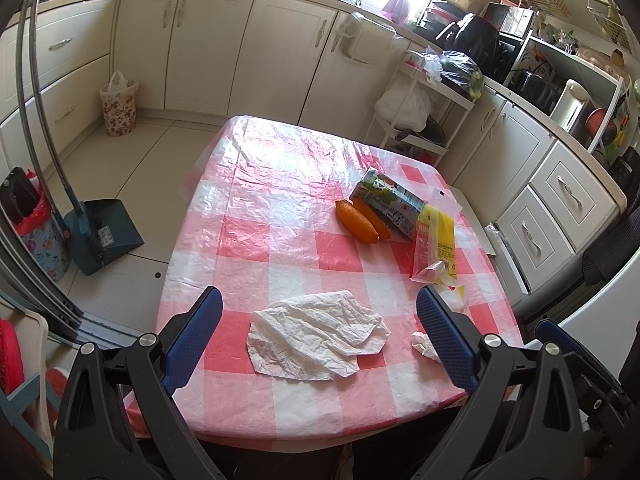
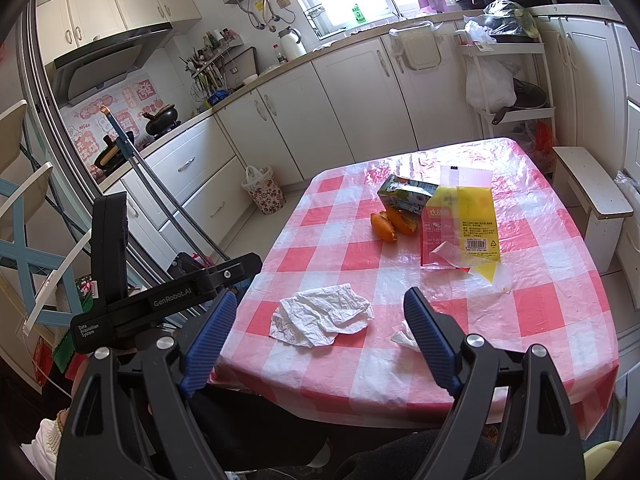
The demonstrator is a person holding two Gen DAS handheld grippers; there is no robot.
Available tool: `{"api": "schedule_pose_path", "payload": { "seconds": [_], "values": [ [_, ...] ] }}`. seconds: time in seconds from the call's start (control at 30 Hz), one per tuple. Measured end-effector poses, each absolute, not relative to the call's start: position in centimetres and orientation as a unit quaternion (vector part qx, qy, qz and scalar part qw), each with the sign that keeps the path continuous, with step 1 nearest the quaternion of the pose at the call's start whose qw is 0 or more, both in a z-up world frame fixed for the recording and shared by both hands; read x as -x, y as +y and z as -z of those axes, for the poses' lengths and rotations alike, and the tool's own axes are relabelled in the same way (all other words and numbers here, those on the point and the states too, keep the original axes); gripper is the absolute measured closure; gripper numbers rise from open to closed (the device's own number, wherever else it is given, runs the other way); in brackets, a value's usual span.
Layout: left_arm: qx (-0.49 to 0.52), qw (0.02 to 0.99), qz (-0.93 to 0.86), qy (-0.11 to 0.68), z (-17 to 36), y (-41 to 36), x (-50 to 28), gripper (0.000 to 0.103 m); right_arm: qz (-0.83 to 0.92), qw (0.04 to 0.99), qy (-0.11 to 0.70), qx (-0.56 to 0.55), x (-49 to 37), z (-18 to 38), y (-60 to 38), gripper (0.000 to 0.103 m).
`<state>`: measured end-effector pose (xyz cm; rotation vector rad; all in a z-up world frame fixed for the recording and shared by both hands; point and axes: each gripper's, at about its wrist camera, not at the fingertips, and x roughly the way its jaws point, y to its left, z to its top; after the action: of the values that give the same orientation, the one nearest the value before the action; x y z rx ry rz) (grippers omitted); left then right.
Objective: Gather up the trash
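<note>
Kitchen cabinets ring the checked table [image 1: 280, 208], where a crumpled tissue [image 1: 316, 338] lies just ahead between the spread, empty left gripper [image 1: 320, 332] and right gripper [image 2: 316, 330], both apparently poised to grab the nearest trash first.

Ahead of my left gripper [image 1: 318, 298] only a crumpled napkin [image 1: 316, 338] lies between the wide-apart fingers. Bare tablecloth [image 1: 256, 216] runs beyond it. Farther right, orange peels [image 1: 357, 222], a carton [image 1: 390, 202] and a wrapper [image 1: 436, 244] crowd together.
</note>
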<state>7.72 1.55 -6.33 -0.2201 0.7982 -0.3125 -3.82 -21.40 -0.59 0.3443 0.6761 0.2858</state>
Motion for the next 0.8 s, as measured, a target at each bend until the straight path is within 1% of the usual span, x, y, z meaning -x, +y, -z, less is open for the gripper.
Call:
{"api": "schedule_pose_path", "payload": {
  "seconds": [0.57, 0.8],
  "values": [
    [0.106, 0.904, 0.151, 0.387, 6.3, 1.5, -7.8, 0.009, -0.137, 0.919, 0.329, -0.167, 3.9, 0.5, -21.4, 0.021],
    [0.097, 0.899, 0.147, 0.402, 7.5, 2.9, -7.5, 0.009, -0.144, 0.917, 0.322, -0.187, 4.1, 0.0, -22.4, 0.021]
  ]
}}
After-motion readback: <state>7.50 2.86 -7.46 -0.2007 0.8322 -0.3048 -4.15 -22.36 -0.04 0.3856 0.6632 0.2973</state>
